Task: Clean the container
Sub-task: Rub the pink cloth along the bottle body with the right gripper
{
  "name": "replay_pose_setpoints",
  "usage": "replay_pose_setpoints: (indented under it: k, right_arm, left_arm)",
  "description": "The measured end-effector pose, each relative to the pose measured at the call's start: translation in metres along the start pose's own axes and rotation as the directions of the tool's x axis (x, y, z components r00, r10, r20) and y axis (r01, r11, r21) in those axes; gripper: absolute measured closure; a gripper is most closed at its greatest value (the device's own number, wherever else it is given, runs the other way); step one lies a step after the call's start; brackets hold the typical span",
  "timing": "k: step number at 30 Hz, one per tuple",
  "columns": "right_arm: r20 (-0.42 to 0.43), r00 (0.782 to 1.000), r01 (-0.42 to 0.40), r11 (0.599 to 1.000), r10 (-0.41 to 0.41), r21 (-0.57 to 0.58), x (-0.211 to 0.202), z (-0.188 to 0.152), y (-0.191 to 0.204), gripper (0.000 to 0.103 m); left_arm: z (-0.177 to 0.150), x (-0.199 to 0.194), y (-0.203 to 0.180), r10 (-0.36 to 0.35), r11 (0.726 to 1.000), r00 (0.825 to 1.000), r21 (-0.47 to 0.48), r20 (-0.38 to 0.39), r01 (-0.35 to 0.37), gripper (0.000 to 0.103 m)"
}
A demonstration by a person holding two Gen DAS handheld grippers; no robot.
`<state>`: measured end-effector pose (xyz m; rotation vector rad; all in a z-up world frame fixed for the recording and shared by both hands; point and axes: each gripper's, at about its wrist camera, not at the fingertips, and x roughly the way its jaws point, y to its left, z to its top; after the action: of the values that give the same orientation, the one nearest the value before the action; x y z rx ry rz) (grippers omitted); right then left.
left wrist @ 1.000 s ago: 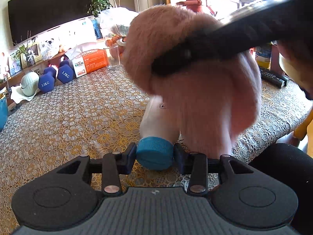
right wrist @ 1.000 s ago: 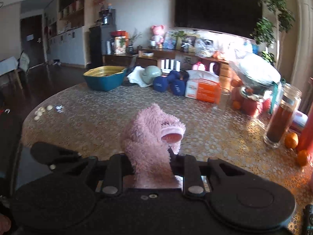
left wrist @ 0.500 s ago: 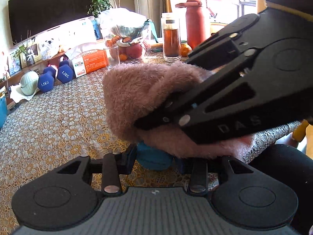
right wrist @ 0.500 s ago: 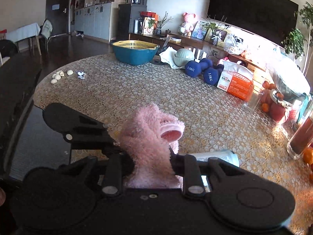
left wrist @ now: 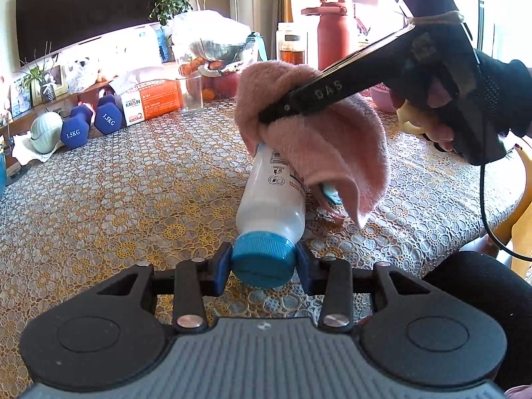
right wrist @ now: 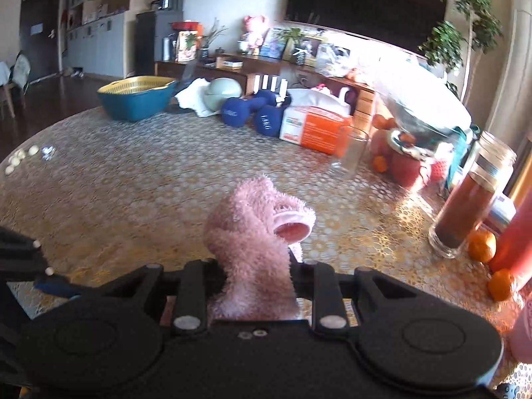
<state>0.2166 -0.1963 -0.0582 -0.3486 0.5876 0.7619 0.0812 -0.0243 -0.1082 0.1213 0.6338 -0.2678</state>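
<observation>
A white plastic bottle with a blue cap points away from me over the patterned tablecloth. My left gripper is shut on its cap. In the left wrist view the right gripper comes in from the upper right, shut on a fluffy pink cloth that drapes over the bottle's far end and right side. The right wrist view shows the same pink cloth bunched between my right gripper fingers; the bottle is hidden there.
Along the table's far side stand blue dumbbells, an orange tissue box, an empty glass, bagged fruit, a jar of dark liquid, a red flask and oranges. A teal basin sits far left.
The right gripper with the pink cloth has swept from over the bottle's cap end out to its far end, uncovering the white body. The left gripper has stayed on the cap.
</observation>
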Motion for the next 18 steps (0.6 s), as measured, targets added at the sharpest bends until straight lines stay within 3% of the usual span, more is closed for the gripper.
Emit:
replay_pose_setpoints:
  k: [2,6,9,13,18]
  right_arm:
    - [0.008,1.0,0.008,1.0,-0.009,0.024,0.001,-0.002,-0.006,0.079]
    - [-0.021,0.991,0.133,0.991,-0.133,-0.009,0.01,-0.004,-0.011,0.08]
    - [-0.022,0.987,0.162,0.986,-0.161,0.043,0.003,-0.01,-0.023,0.08]
    - [0.028,0.992,0.124,0.992,-0.125,0.04,-0.027,-0.014,-0.017,0.08]
    - [0.103,0.994,-0.028,0.999,0.031,-0.029,-0.06,-0.013,0.024,0.08]
  left_arm:
    - [0.0,0.0,0.002,-0.007,1.0,1.0,-0.01,-0.002,0.007,0.064]
    - [0.001,0.001,0.004,-0.014,1.0,1.0,-0.022,-0.007,0.014,0.064]
    - [0.002,0.001,0.009,-0.031,0.998,0.999,-0.063,-0.015,0.03,0.064]
    - [0.003,0.002,0.017,-0.055,0.992,0.998,-0.116,-0.025,0.052,0.063]
    - [0.002,0.002,0.021,-0.069,0.988,0.997,-0.142,-0.028,0.065,0.063]
